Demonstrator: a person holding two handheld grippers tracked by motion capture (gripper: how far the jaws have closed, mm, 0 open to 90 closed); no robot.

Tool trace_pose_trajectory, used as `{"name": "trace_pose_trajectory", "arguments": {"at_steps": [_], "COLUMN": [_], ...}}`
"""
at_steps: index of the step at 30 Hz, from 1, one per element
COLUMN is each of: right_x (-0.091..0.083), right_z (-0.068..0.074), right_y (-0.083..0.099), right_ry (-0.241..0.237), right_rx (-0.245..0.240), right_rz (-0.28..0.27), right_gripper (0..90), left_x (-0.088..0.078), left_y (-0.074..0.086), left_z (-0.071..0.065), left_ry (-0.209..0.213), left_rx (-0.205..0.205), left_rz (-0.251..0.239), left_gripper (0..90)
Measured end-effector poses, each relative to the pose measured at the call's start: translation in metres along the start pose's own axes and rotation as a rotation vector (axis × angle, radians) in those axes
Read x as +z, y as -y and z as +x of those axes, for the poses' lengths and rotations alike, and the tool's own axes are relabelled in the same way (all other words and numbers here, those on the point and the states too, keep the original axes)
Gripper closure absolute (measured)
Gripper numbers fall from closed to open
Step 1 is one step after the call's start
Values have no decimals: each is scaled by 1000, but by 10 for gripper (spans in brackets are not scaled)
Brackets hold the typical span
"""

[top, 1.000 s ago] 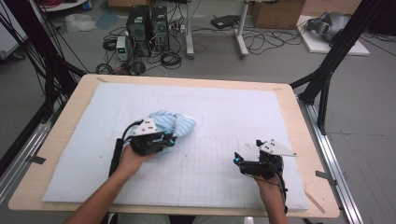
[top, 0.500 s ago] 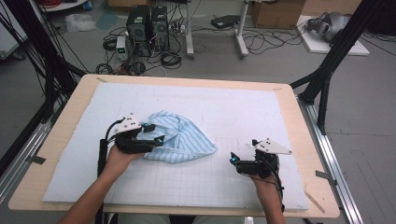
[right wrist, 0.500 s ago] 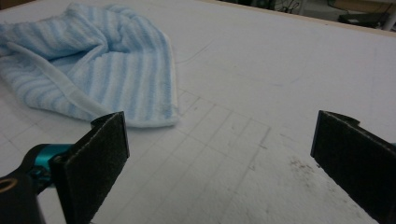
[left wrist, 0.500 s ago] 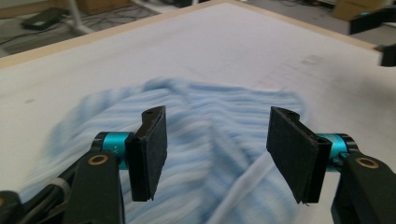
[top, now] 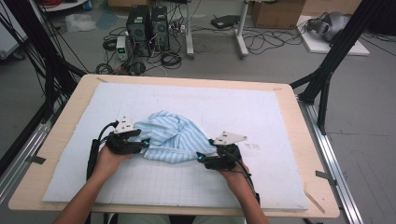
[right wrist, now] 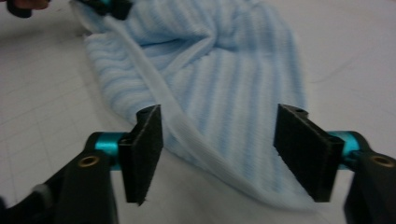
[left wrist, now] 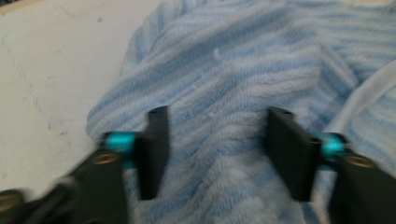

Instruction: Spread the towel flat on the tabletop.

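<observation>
A crumpled blue-and-white striped cloth (top: 175, 136) lies on the white gridded mat (top: 261, 116). My left gripper (top: 141, 143) is at the cloth's left edge. In the left gripper view the striped cloth (left wrist: 224, 84) spreads between and beyond the left gripper (left wrist: 224, 151), whose jaws have just been closing and stand apart. My right gripper (top: 201, 158) is at the cloth's near right corner. In the right gripper view the right gripper (right wrist: 224, 149) straddles that corner of the cloth (right wrist: 219, 93), its white hem beside the left pad; its jaws have just been closing but still have a gap.
The mat covers a wooden table (top: 65, 116) with bare mat to the right and in front of the cloth. Black frame posts (top: 327, 70) stand at the table's sides. Computer towers (top: 147, 25) and cables are on the floor beyond the far edge.
The cloth has gone from a small bunch to a wider spread. My left hand drew leftward along it. My right hand moved left up to the cloth's near right corner.
</observation>
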State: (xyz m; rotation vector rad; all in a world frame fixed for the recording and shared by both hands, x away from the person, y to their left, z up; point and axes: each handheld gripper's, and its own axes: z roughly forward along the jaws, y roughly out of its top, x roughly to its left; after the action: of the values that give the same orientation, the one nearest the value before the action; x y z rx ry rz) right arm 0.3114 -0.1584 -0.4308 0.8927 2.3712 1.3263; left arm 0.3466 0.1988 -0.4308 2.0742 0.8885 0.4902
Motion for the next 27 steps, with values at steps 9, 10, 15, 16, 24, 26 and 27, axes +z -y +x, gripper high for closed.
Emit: {"name": "trace_pose_trajectory", "arguments": {"at_steps": [9,10,15,16,24,26,27], "right_x": [39,38,25,20,-4,-7,-9], "right_z": [13,13,16,16,12,14,13], "right_y": [-1,-1,-1,0,12,14,14], "right_ry": [-99,-107,-113,-109,-151,-158,-166], "right_rx": [-56,-55,-106,-120,-122,-131,-118], "right_rz": [128,132,178,190,206,223,205], "right_gripper": [731,775,832,835,847,843,763], "left_x": [-14,-16,-34,-36,-34,-34,-35], "left_y": [1,2,7,8,11,11,11], "left_z": [13,16,37,40,44,46,48], "left_ry": [7,-4,-63,-68,-61,-80,-81], "left_rx": [-47,-64,-136,-140,-155,-198,-226], "left_rz": [-96,-113,-183,-188,-185,-203,-223], "left_gripper": [827,829,832,832,811,673,519]}}
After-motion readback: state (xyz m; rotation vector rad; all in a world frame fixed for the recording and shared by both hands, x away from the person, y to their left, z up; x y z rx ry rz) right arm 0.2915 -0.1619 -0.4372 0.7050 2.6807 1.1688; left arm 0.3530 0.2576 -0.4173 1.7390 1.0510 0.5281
